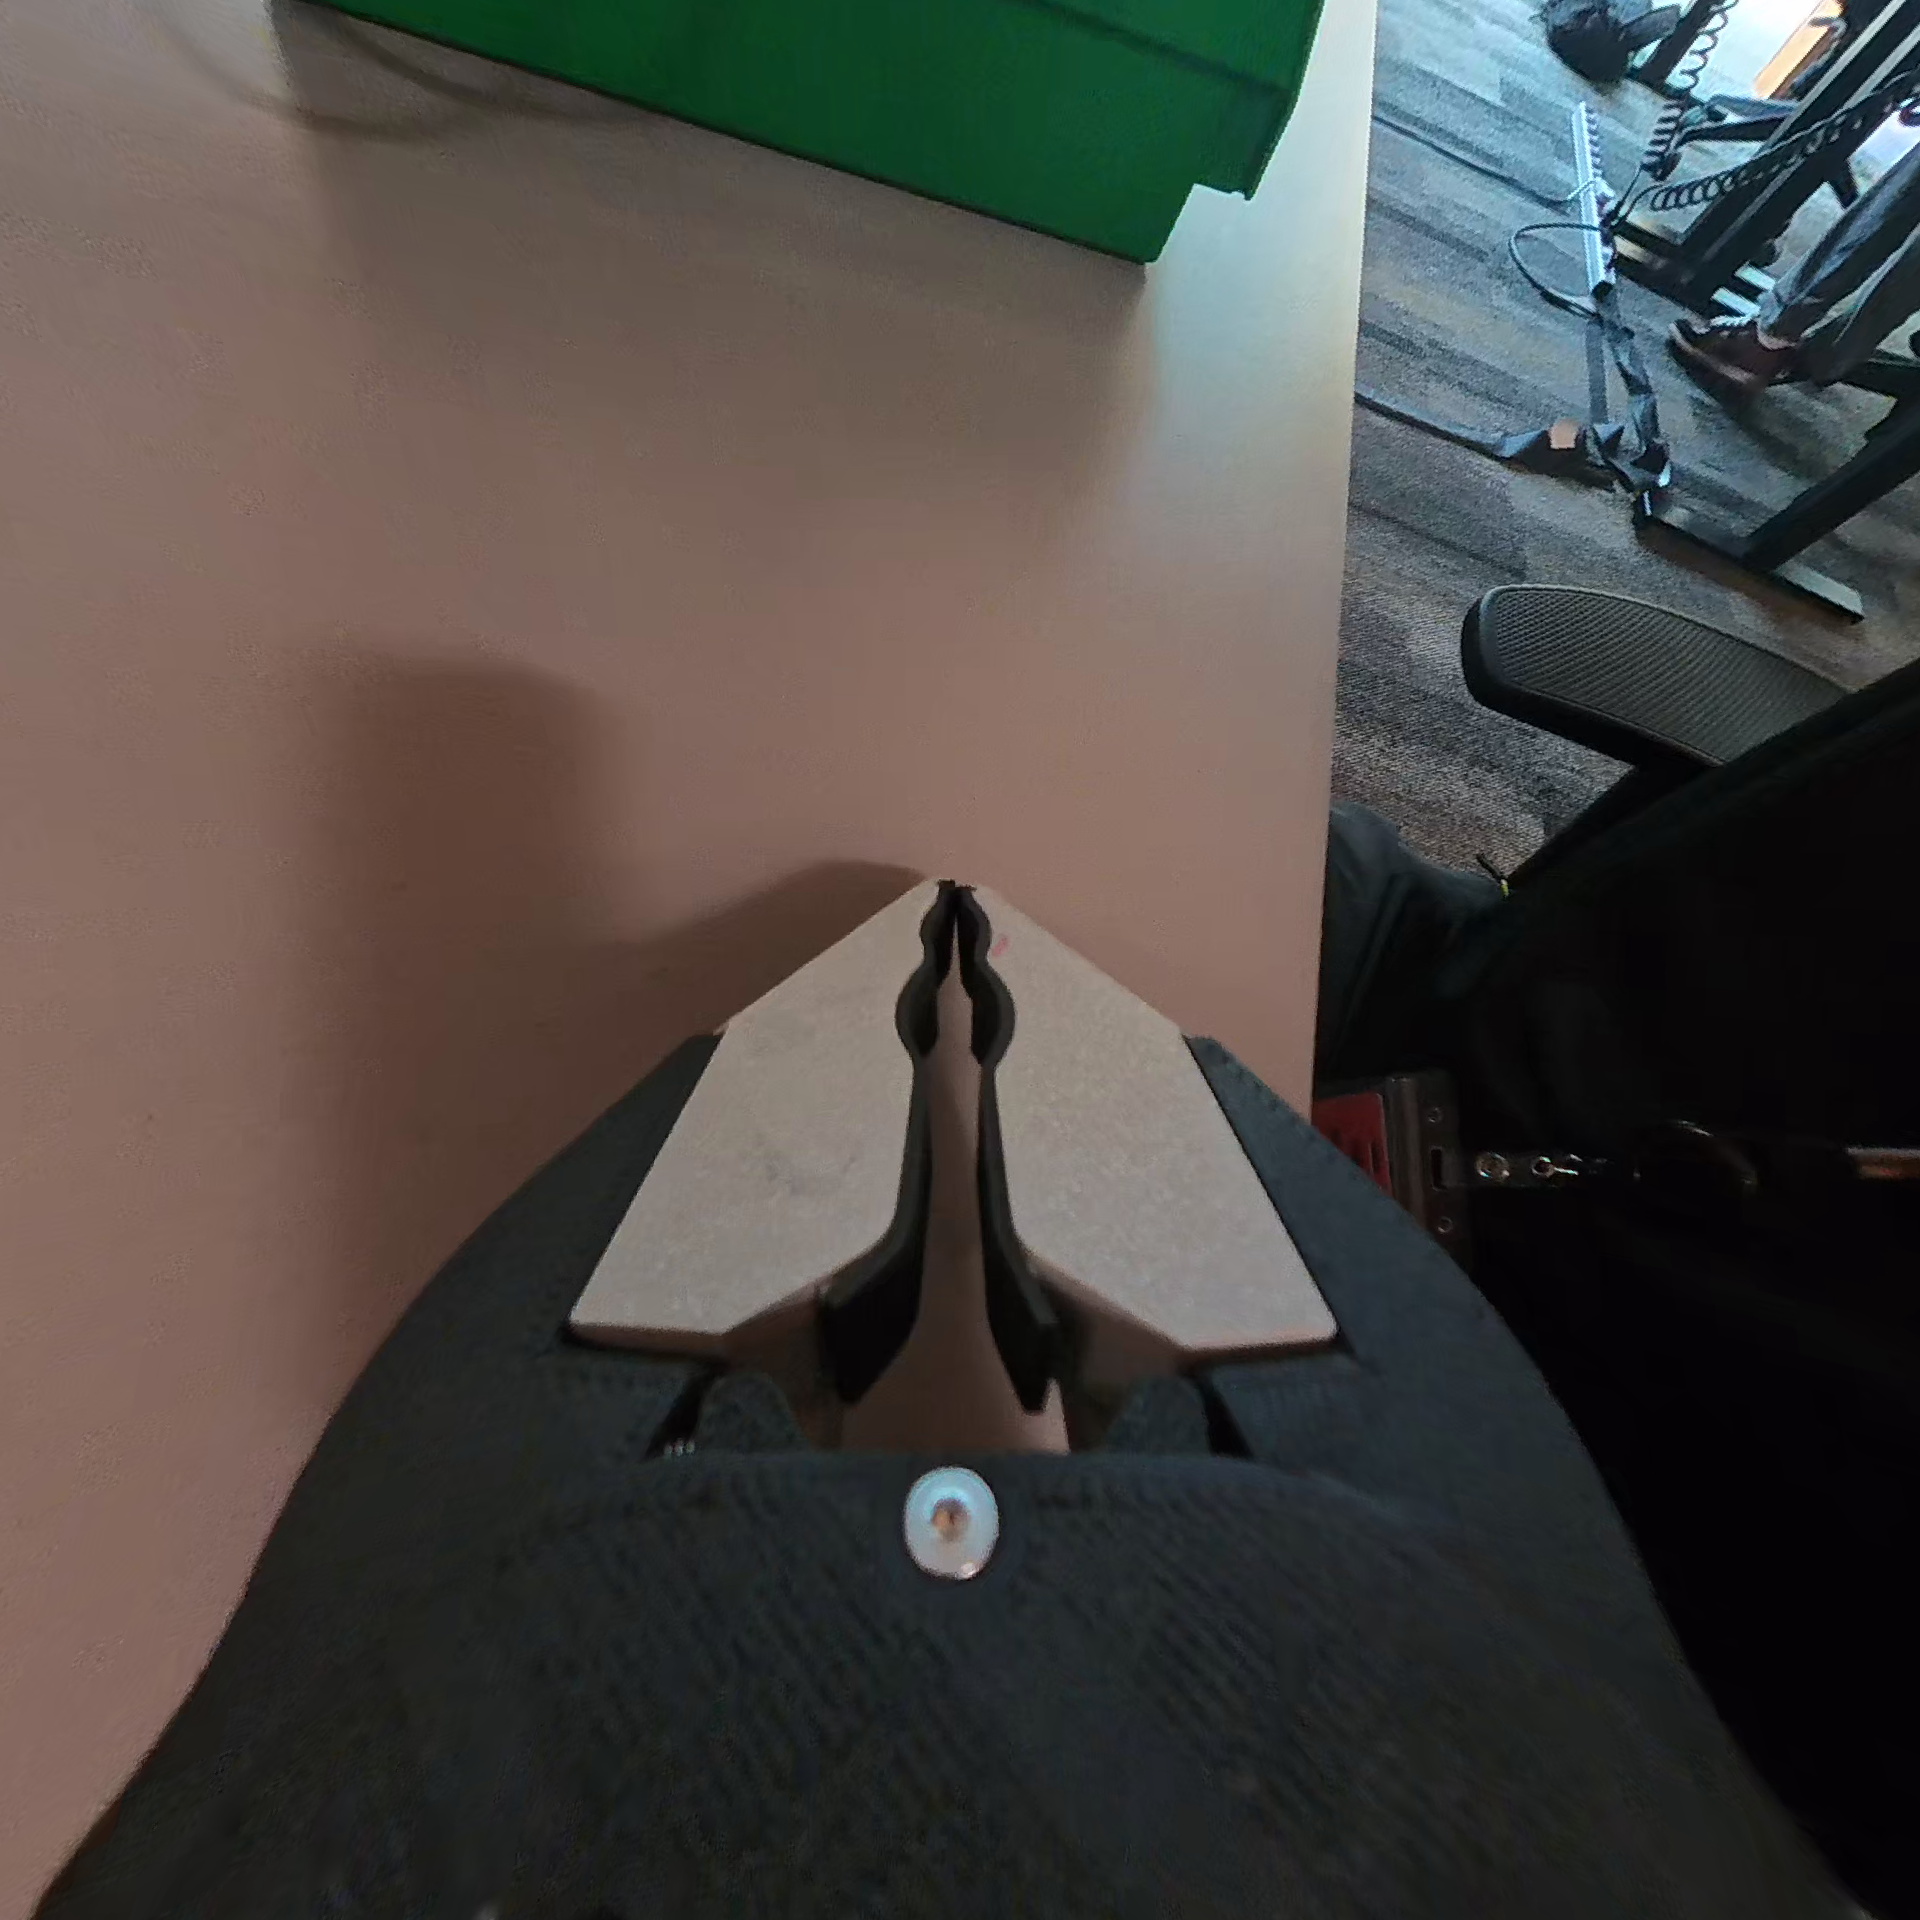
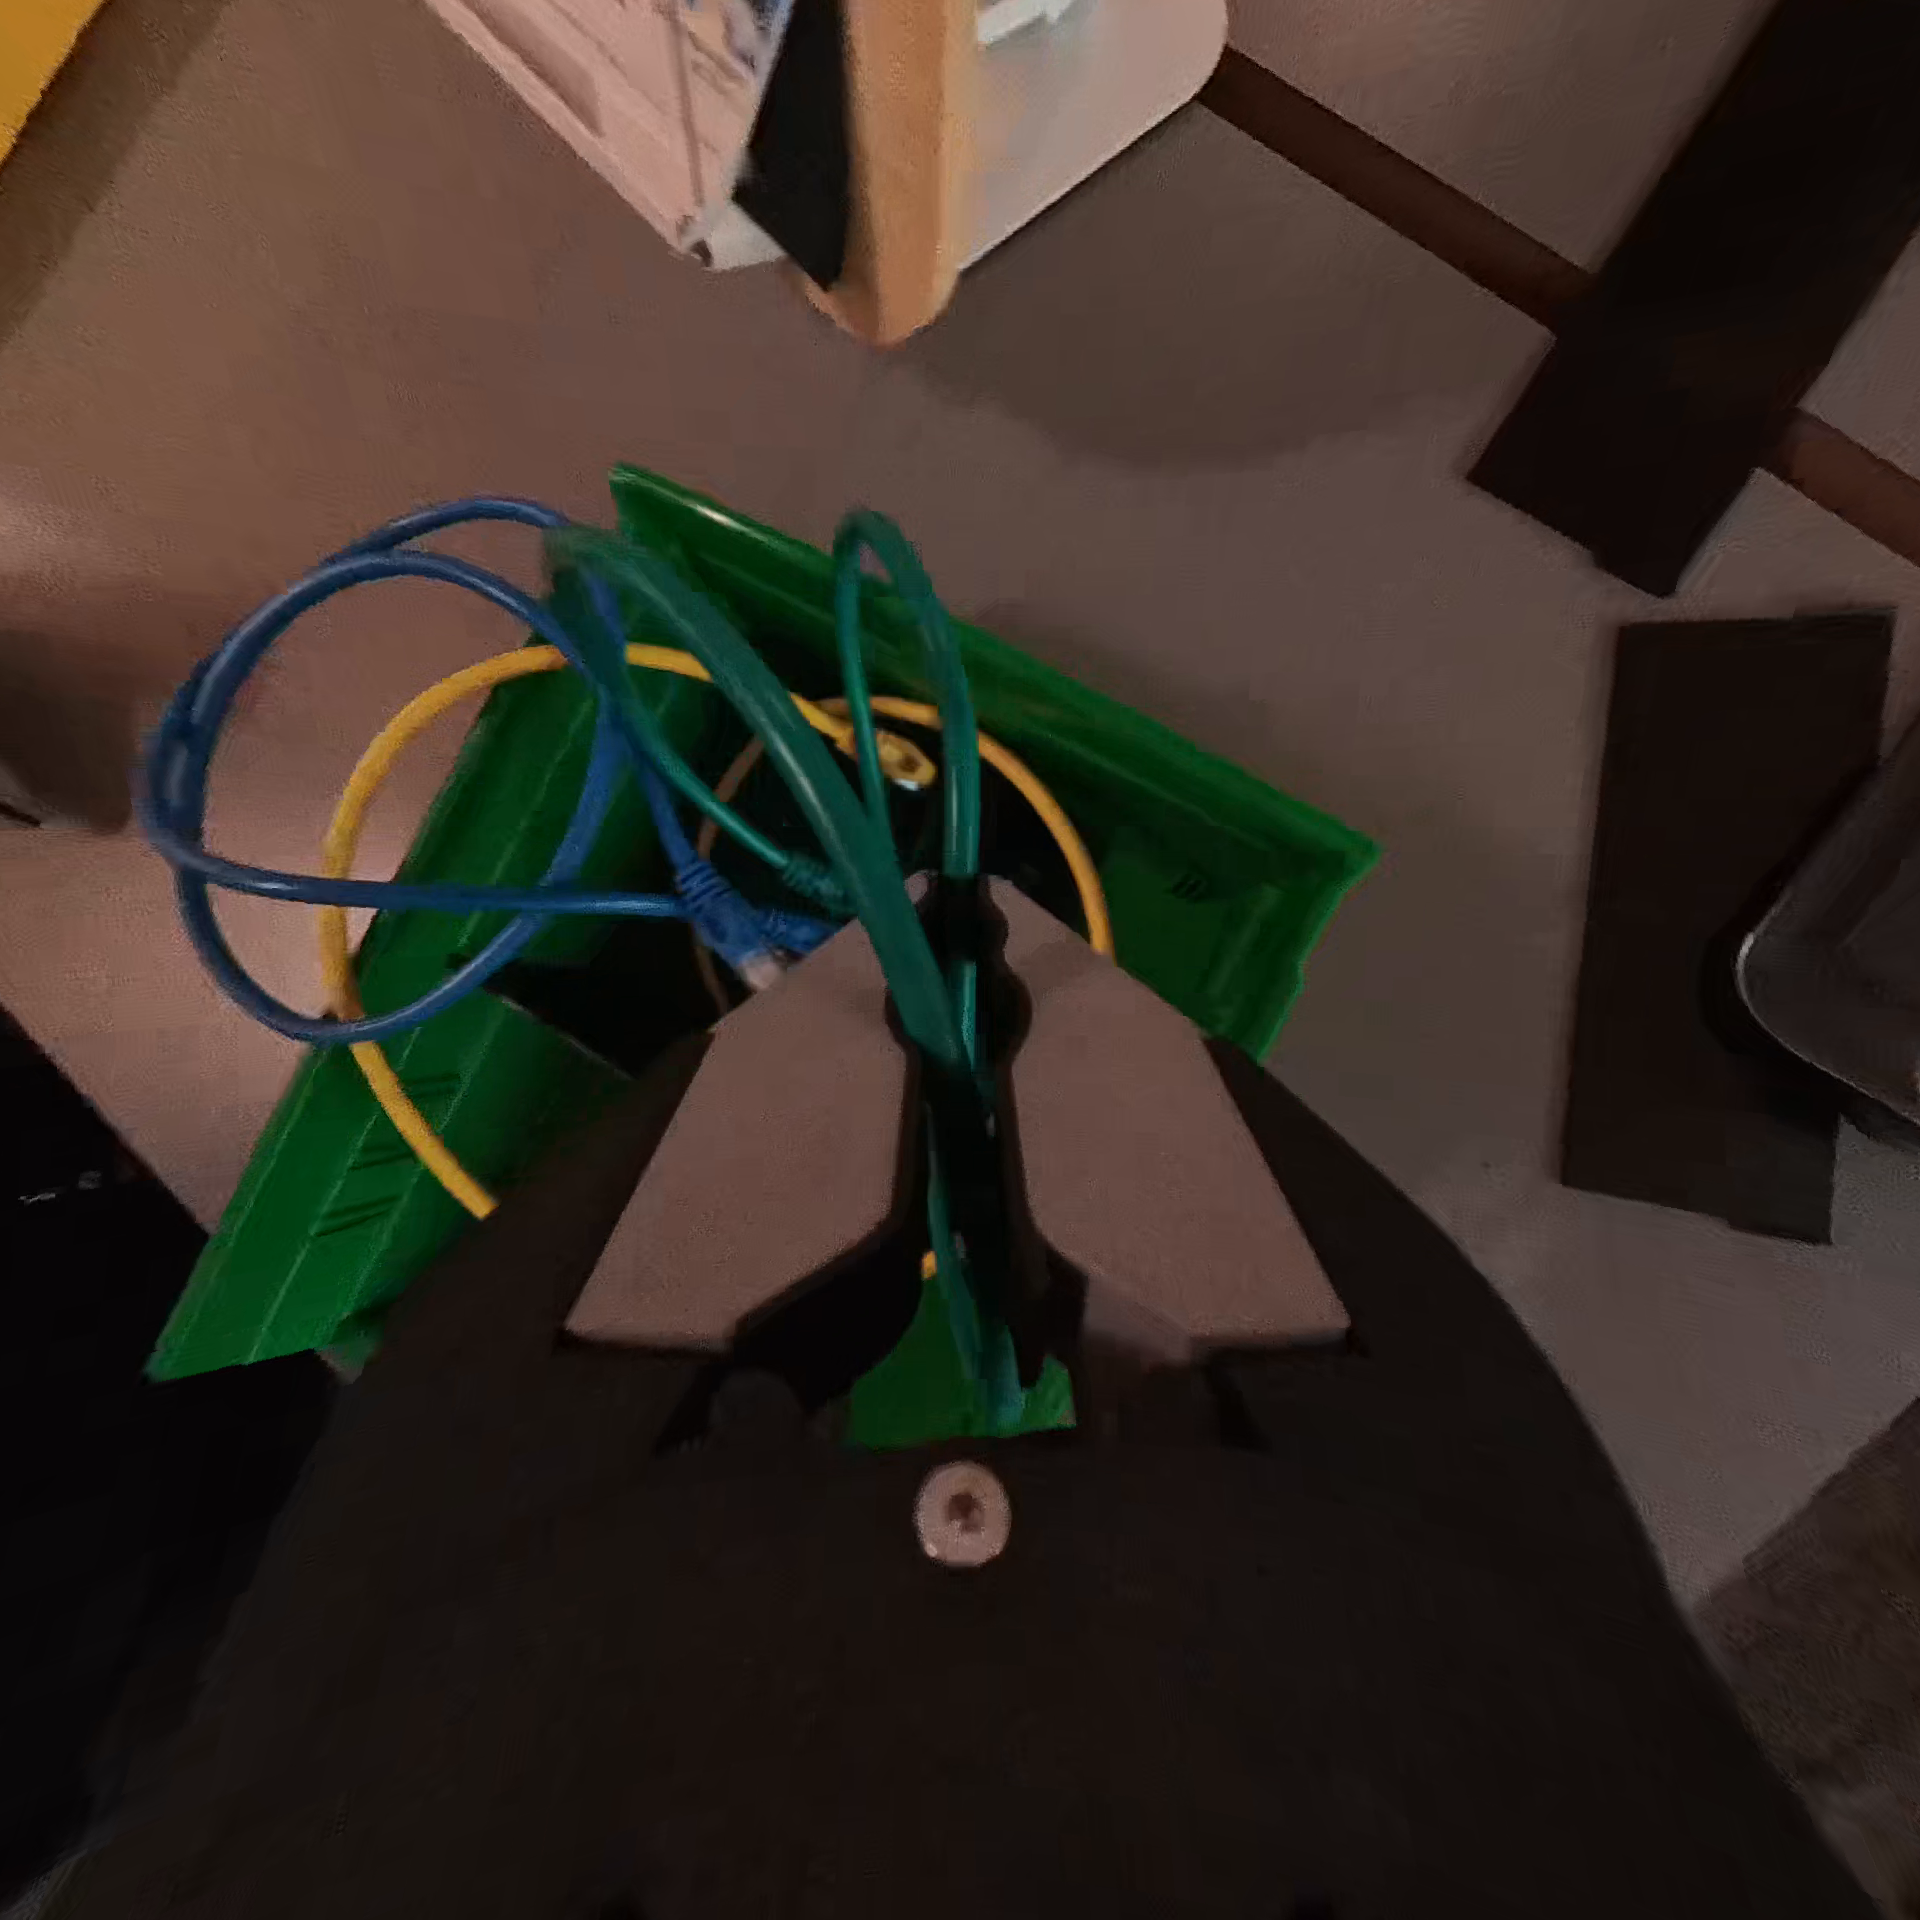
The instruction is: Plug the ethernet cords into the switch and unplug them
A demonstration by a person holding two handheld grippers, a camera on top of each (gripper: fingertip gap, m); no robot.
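Left gripper (image 1: pixel 949 886) at 6 o'clock over the bare pale table (image 1: pixel 520 520), tips pinched together on nothing, green bin (image 1: pixel 935 114) at 12 and an office chair (image 1: pixel 1631 665) at 3 off the table edge. In the right view: blue cord (image 2: pixel 312 894) loops at 9 o'clock, yellow cord (image 2: pixel 416 769) beside it, both trailing out of the bin, cardboard box (image 2: pixel 883 156) at 12. Right gripper (image 2: pixel 961 904) at centre, jaws narrow and clamped on the green cord (image 2: pixel 769 717) above the bin; switch not identifiable.
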